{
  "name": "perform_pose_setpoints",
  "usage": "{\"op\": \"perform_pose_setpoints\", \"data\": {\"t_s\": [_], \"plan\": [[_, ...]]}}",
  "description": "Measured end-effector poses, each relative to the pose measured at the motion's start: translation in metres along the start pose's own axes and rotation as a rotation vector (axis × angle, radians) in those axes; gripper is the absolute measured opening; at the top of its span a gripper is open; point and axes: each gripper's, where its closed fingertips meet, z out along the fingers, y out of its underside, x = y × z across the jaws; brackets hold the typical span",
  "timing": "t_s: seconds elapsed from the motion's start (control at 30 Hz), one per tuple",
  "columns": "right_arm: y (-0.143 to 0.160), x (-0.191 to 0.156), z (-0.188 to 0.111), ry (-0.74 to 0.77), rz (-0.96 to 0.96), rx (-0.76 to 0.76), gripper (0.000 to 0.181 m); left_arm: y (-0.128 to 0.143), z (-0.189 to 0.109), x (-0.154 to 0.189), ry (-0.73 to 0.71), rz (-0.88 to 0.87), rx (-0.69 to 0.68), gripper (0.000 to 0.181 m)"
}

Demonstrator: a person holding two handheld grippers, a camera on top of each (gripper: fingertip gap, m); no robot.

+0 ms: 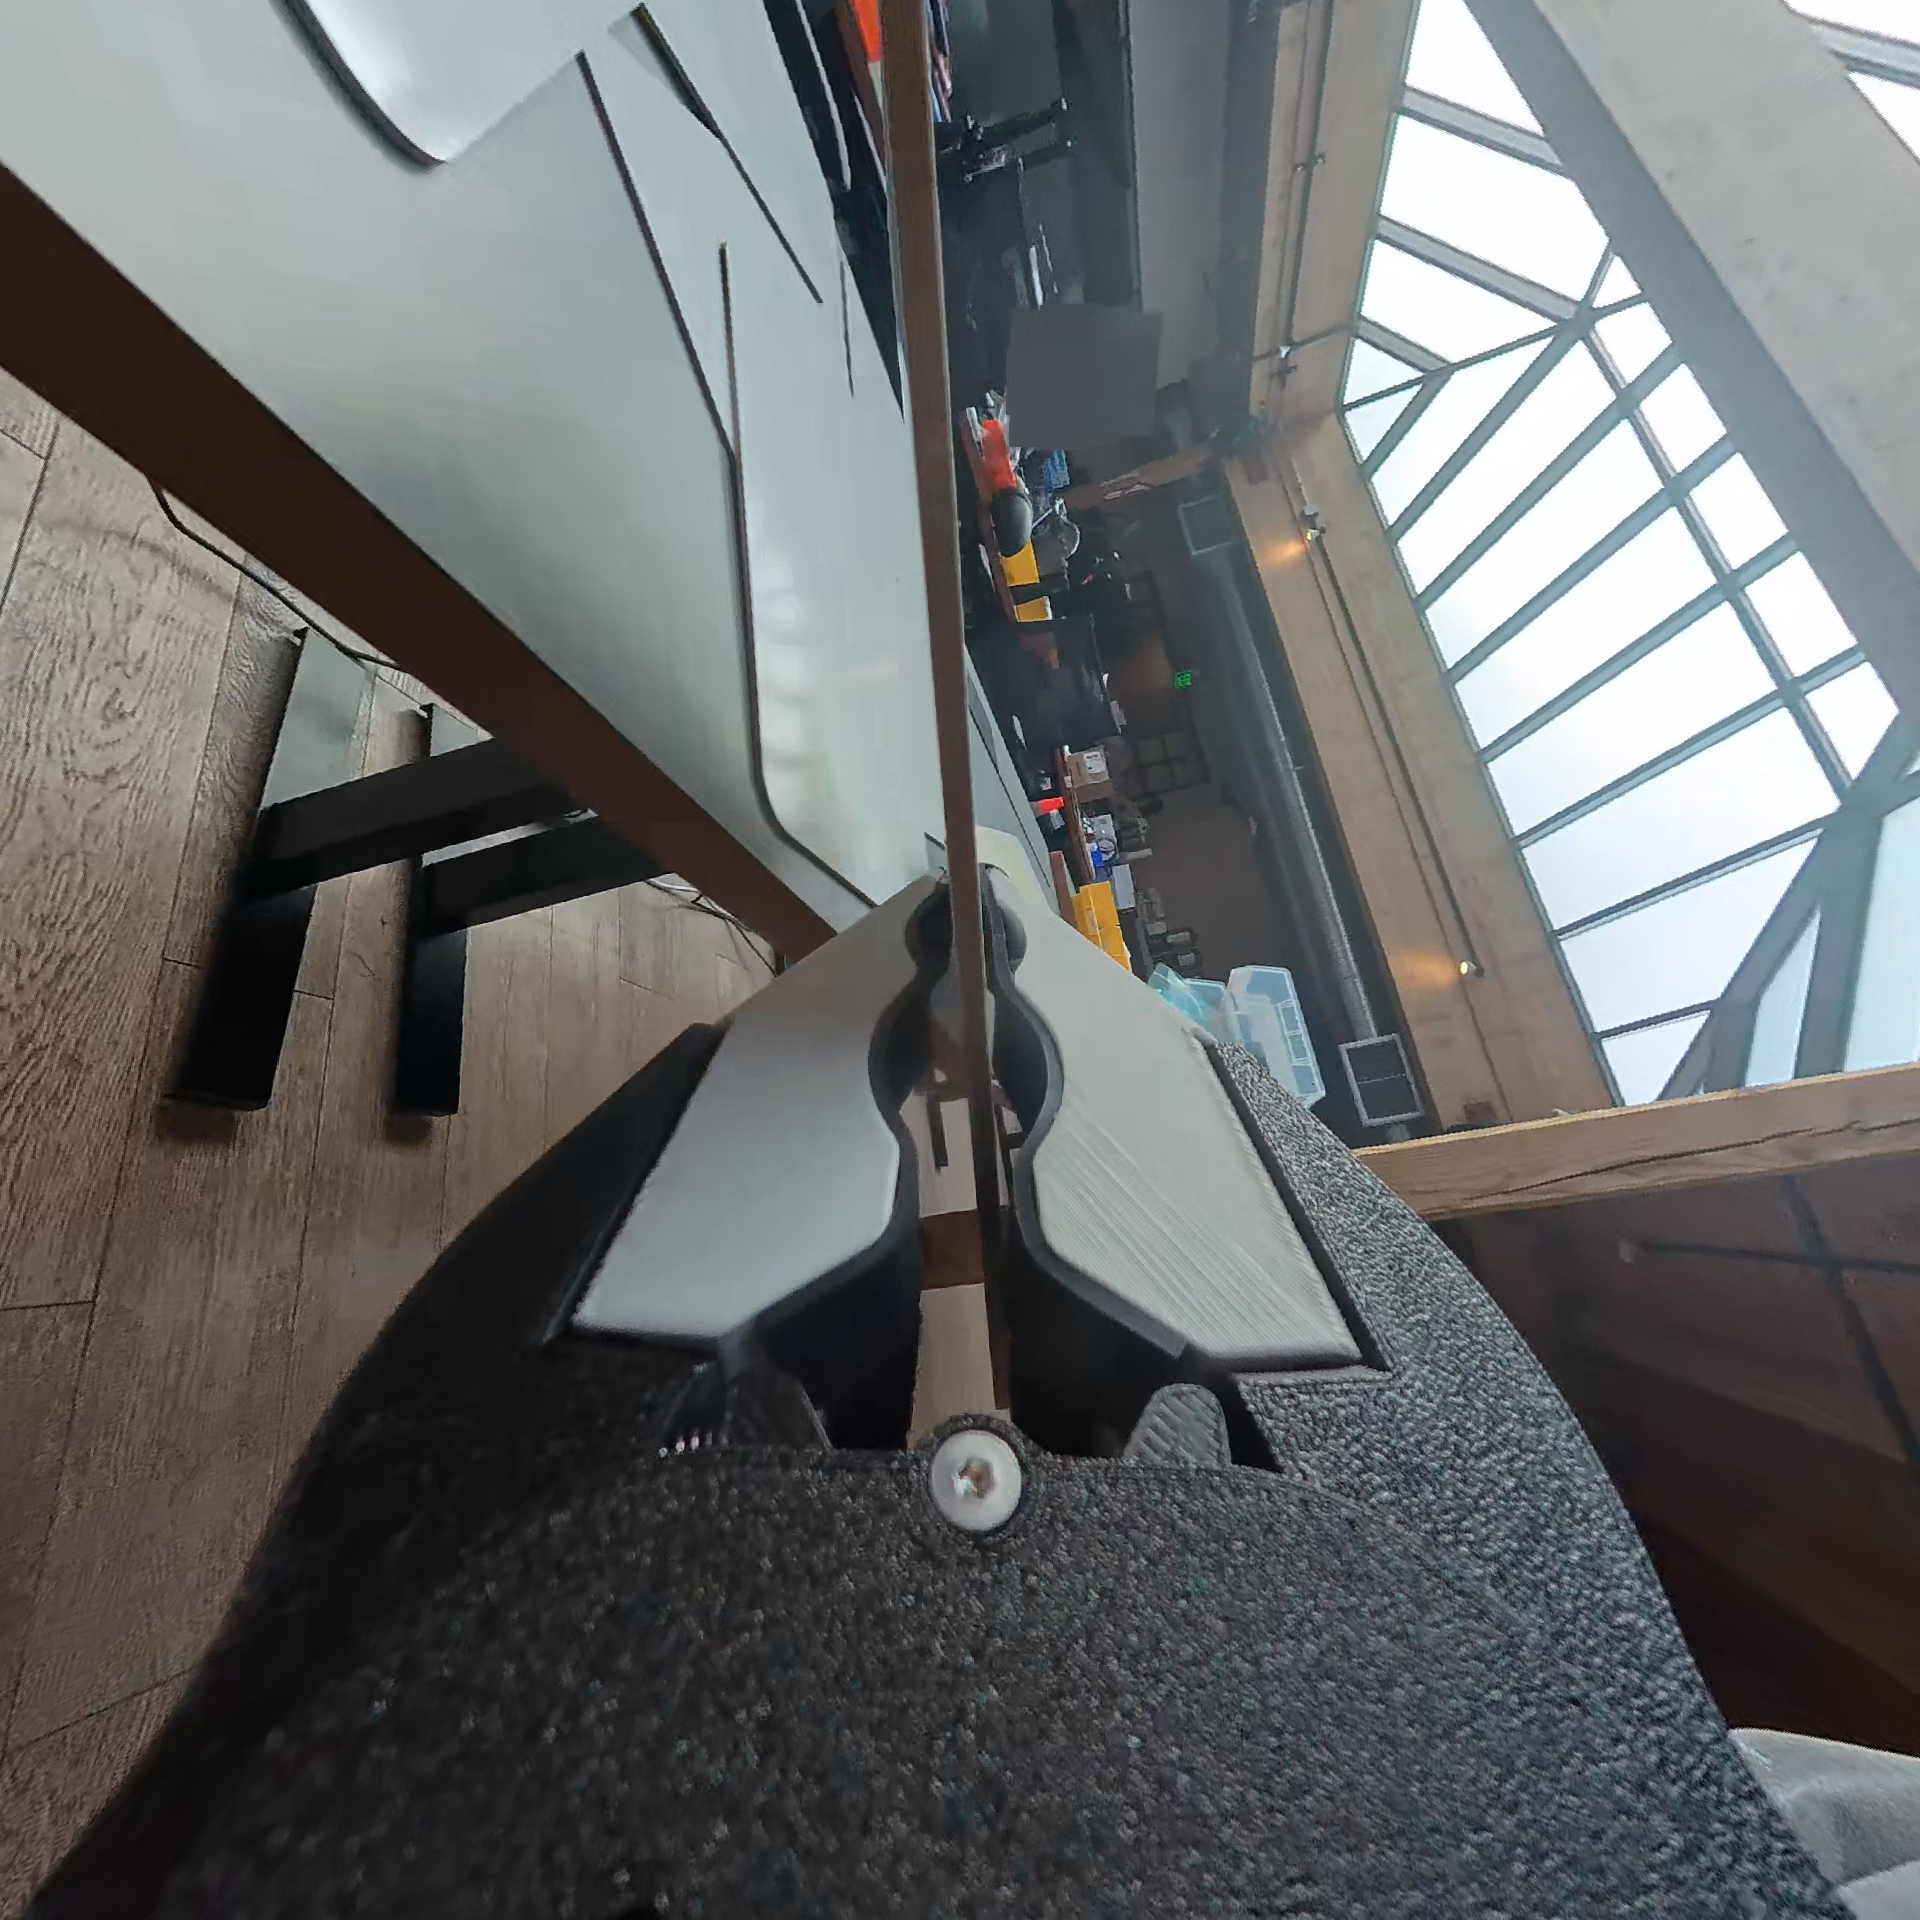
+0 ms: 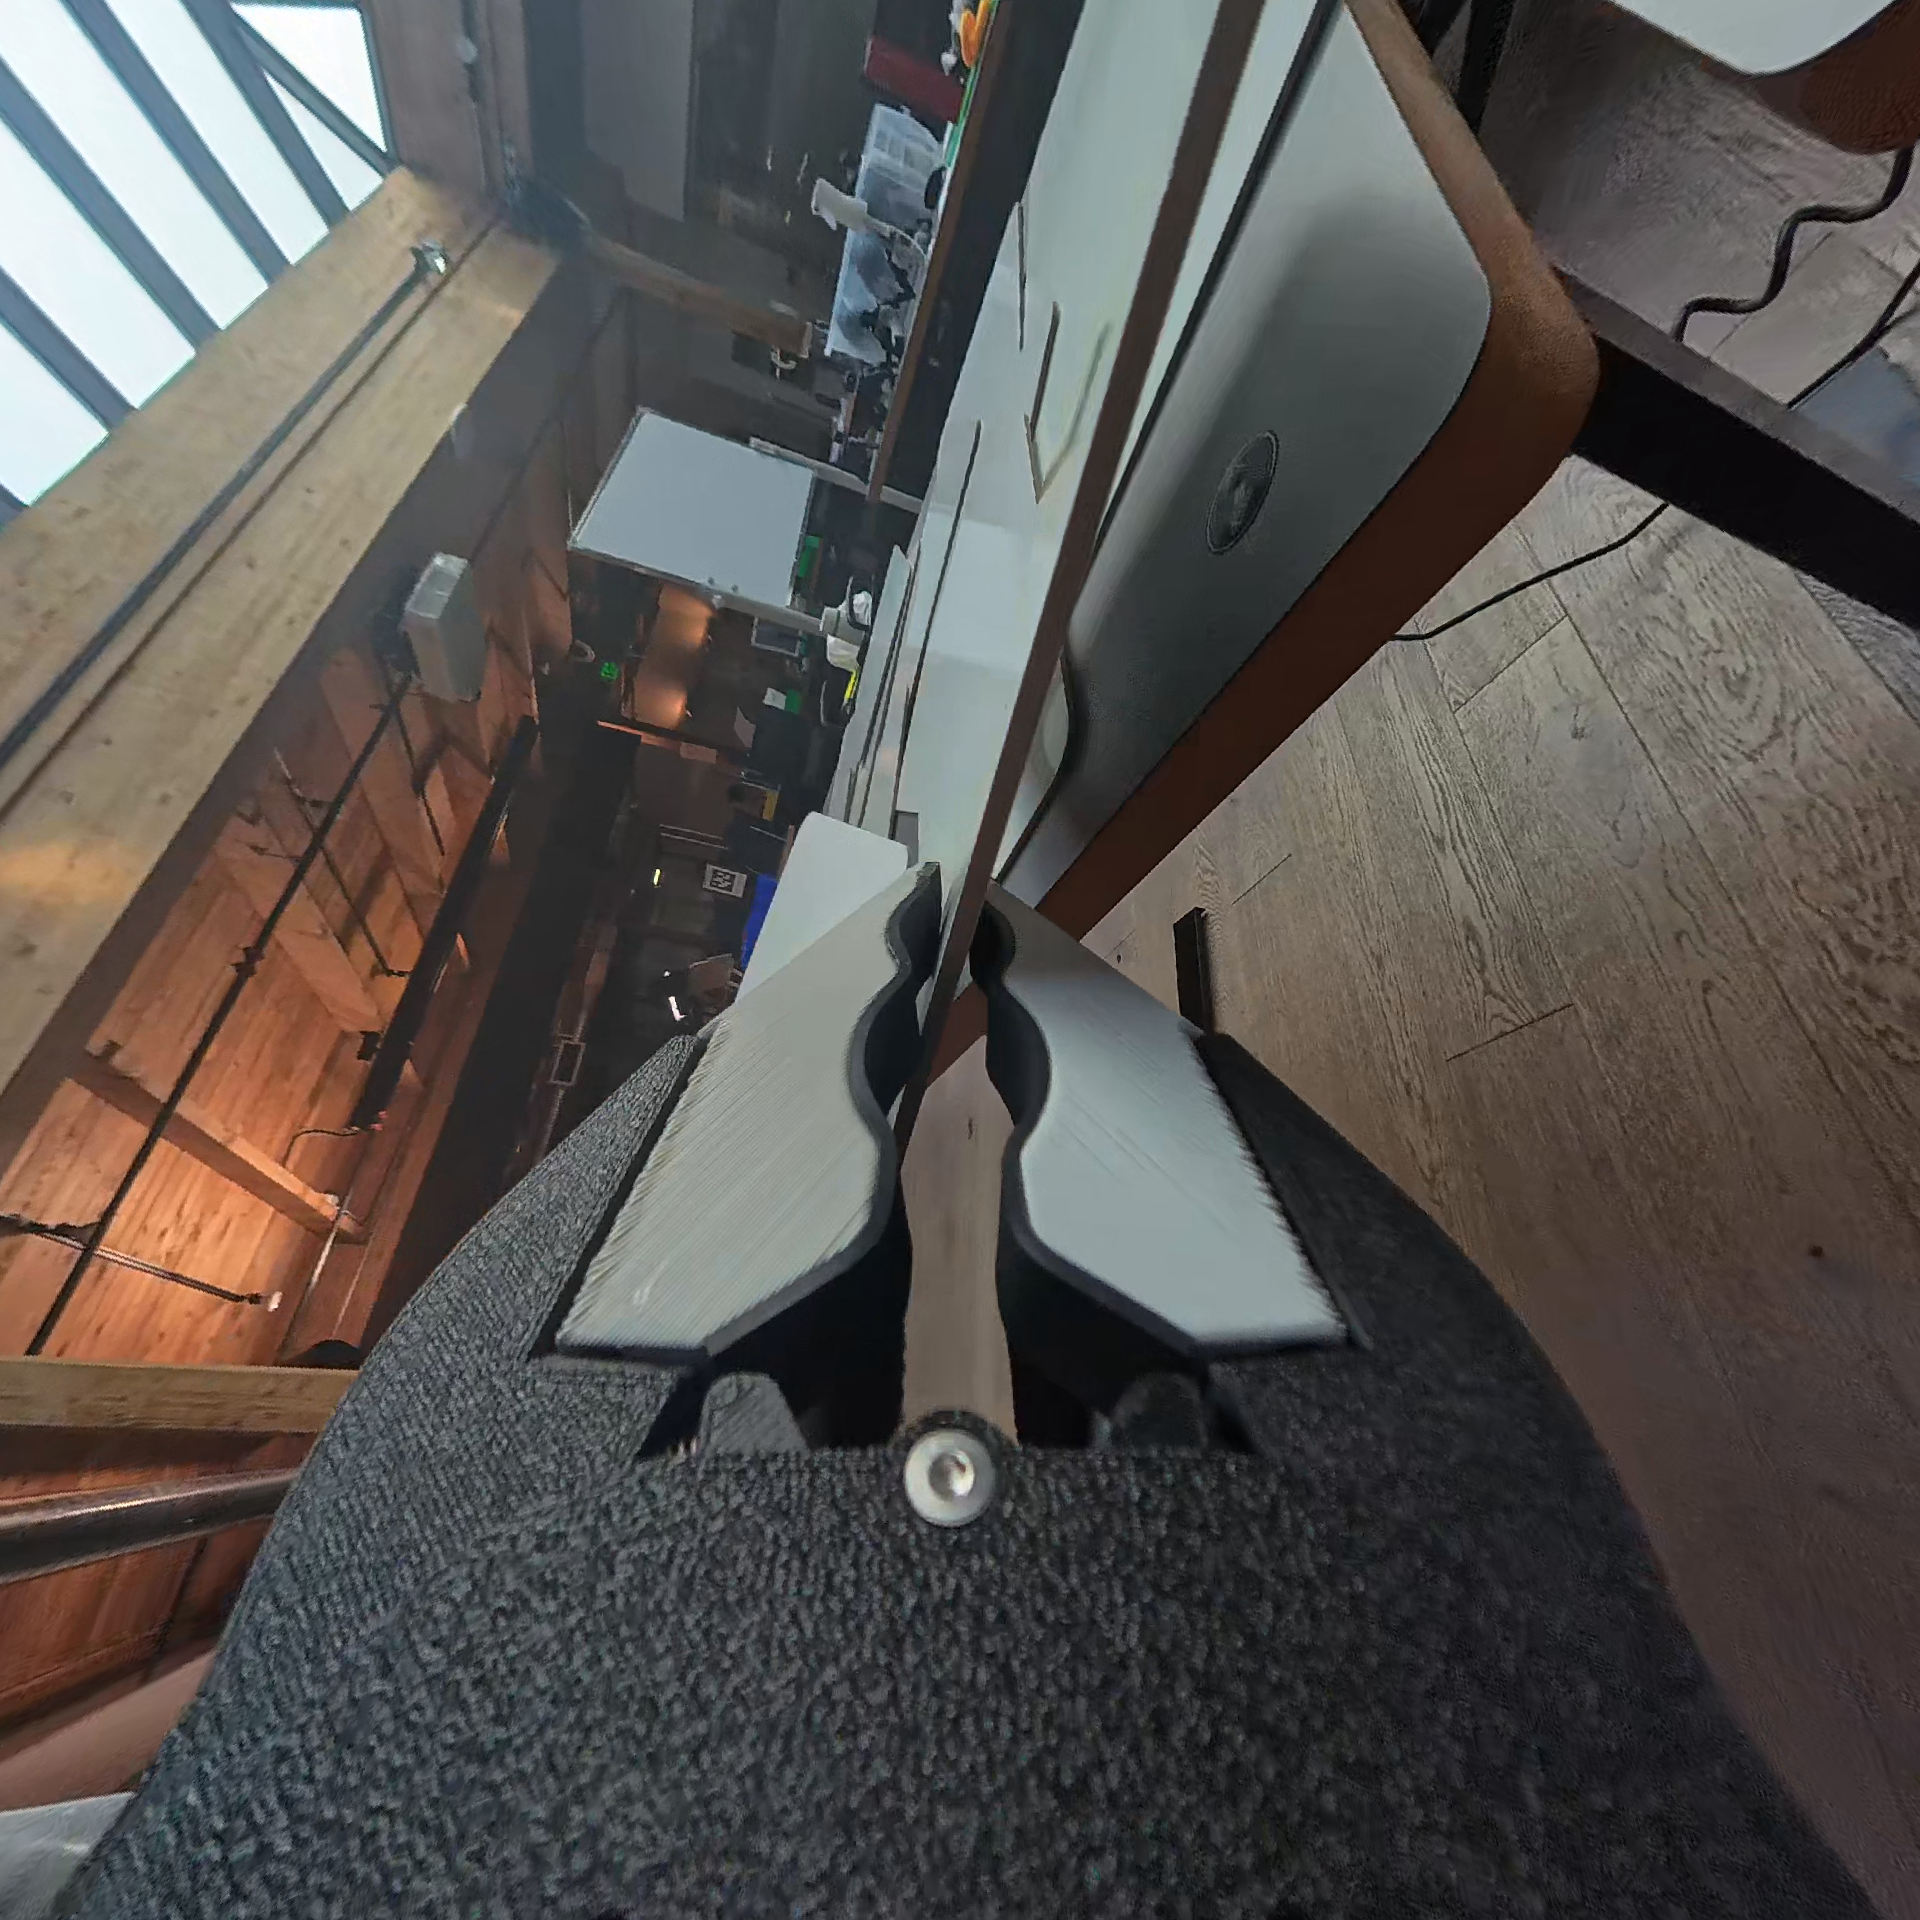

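Left wrist view, from left to right: a wood-grain floor (image 1: 135,727) is seen at the left, with black desk feet (image 1: 249,935) standing on it. Beside them a white table (image 1: 499,395) with a brown edge is tilted across the frame, thin dark strips (image 1: 665,270) lying on its top. At the middle, a thin brown strip (image 1: 940,520) is clamped edge-on between the tips of the left gripper (image 1: 966,914), whose jaws are closed on it; the strip runs from between the fingers up to the top of the frame. To the right, cluttered benches with yellow bins (image 1: 1101,920) and clear boxes (image 1: 1262,1003) are seen, then a timber beam (image 1: 1662,1143) and a skylight (image 1: 1621,582).

Right wrist view, from left to right: a skylight (image 2: 135,208) and timber wall (image 2: 260,935) fill the left side, with a white board (image 2: 696,509) farther in. At the middle, the same sort of brown strip (image 2: 1081,520) is gripped by the right gripper (image 2: 956,935), the jaws closed on it near the tips. The strip extends up to the top edge. Just right of it a silver laptop (image 2: 1299,447) lies on a brown-edged table (image 2: 1320,665), and a cable (image 2: 1808,249) trails over the wood floor (image 2: 1558,935).
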Motion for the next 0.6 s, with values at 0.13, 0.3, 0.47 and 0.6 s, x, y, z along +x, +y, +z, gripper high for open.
{"op": "perform_pose_setpoints", "data": {"t_s": [0.13, 0.3, 0.47, 0.6], "plan": [[-0.04, -0.015, -0.038, -0.075, 0.026, 0.052, 0.003, 0.027, 0.018, 0.063, 0.039, 0.014, 0.018, 0.001], [-0.125, -0.025, -0.106, -0.129, 0.014, 0.124, 0.002, 0.09, 0.075, 0.146, 0.087, 0.063, 0.022, 0.002], [-0.234, -0.018, -0.187, -0.136, -0.011, 0.16, 0.002, 0.18, 0.153, 0.216, 0.124, 0.116, 0.045, 0.001], [-0.317, -0.008, -0.252, -0.093, -0.04, 0.182, 0.002, 0.254, 0.222, 0.259, 0.154, 0.097, 0.044, 0.001]]}}
